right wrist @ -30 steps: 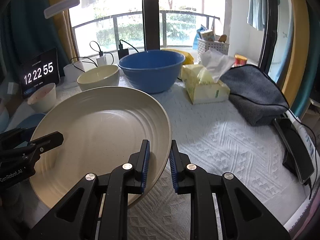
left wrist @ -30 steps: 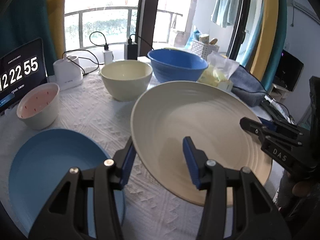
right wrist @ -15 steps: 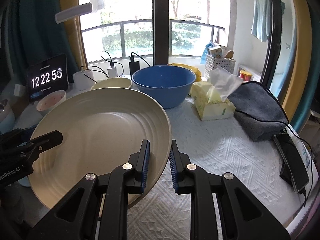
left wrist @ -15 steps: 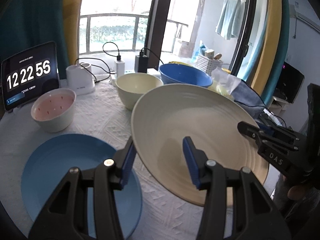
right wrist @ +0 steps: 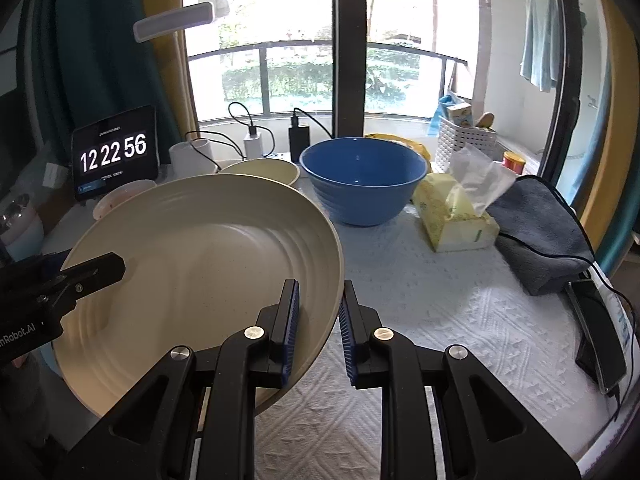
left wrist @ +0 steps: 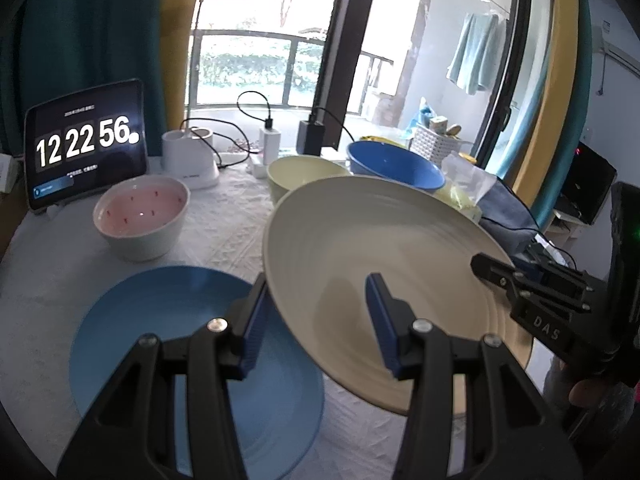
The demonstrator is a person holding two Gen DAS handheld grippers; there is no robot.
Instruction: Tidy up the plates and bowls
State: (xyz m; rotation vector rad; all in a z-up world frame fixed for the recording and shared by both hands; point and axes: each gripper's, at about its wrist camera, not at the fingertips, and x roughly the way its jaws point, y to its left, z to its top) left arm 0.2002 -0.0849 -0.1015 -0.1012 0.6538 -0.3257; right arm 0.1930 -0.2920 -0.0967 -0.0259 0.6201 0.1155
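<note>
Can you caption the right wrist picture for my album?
Right tool grips a cream plate's rim above the table.

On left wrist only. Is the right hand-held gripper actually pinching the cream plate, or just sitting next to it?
Observer: Pinching. The right wrist view shows the right hand-held gripper astride the cream plate rim, one pad inside, one outside, shut on it.
Operator: Anything right of the plate that I can't see?
Observer: A black phone with a cable lies at the table's right edge, just past the grey cloth.
Operator: Blue bowl empty?
Observer: Yes. From the right wrist view, the whole inside of the blue bowl shows, with nothing in it.
</note>
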